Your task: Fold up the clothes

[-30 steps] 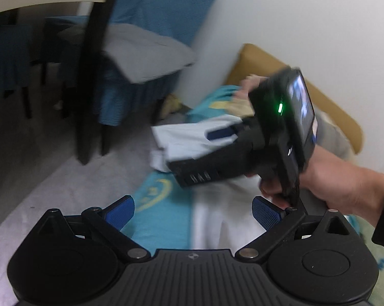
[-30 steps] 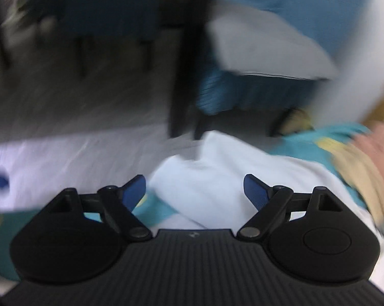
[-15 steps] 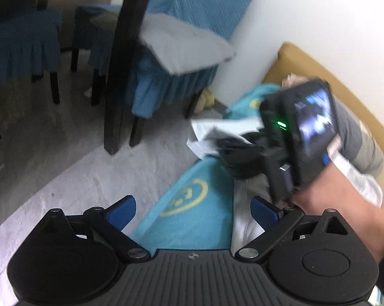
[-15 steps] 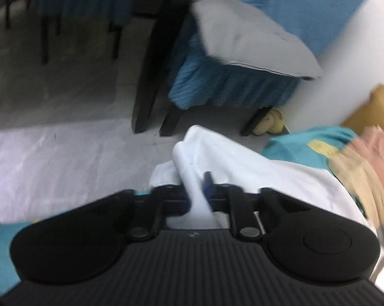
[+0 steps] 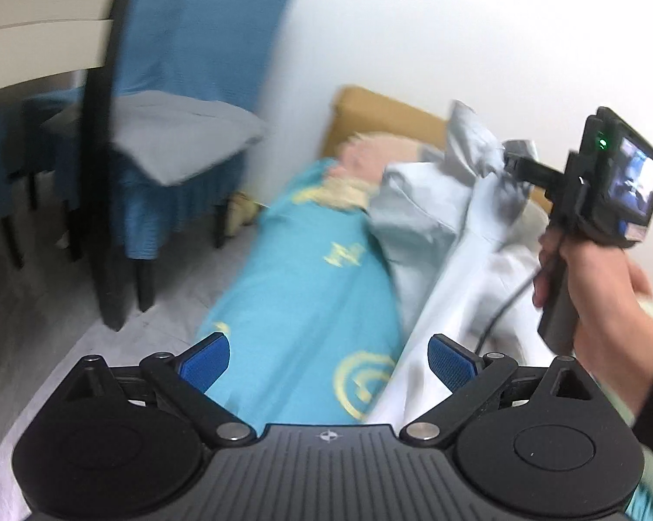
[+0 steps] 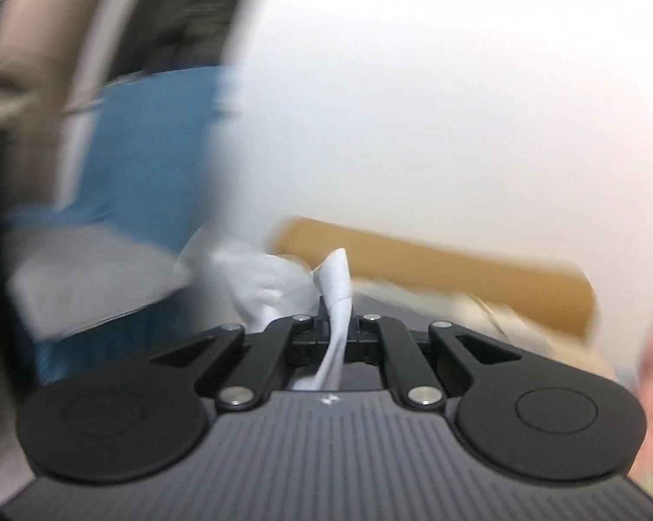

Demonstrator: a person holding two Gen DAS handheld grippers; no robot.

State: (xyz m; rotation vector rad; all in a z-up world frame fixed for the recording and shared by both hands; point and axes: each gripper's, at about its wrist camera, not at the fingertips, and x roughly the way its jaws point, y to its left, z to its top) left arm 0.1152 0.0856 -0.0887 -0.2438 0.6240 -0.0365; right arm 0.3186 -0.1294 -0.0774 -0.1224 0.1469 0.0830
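The right gripper (image 6: 336, 319) is clenched on a bunched fold of the white garment (image 5: 439, 256), cloth poking up between the closed jaws; the person's hand (image 5: 595, 291) holds it raised over the far right of the bed. The garment trails from that pinch down across the turquoise bedsheet (image 5: 309, 304) toward the near edge. The left gripper (image 5: 326, 362) hangs over the near end of the sheet with its blue pads wide apart and nothing between them; the white cloth's edge lies just beside its right pad.

My worry is the grip itself: it looks like a small wad rather than a clean hem or corner, so a quick lift could pull it loose, or drag the whole piece up in a twist that will not lay flat for folding. With only one end held, the free end may slide off the left side of the bed onto the floor (image 5: 57, 317). There is other crumpled clothing (image 5: 361, 160) at the far end that could snag and come along.

Room is tight on two sides: the white wall (image 5: 456, 34) runs close along the right, and the tan headboard (image 5: 382, 113) closes the far end. On the left, a chair with a grey cushion (image 5: 174, 139) stands close by. The open room is upward and toward the near end.
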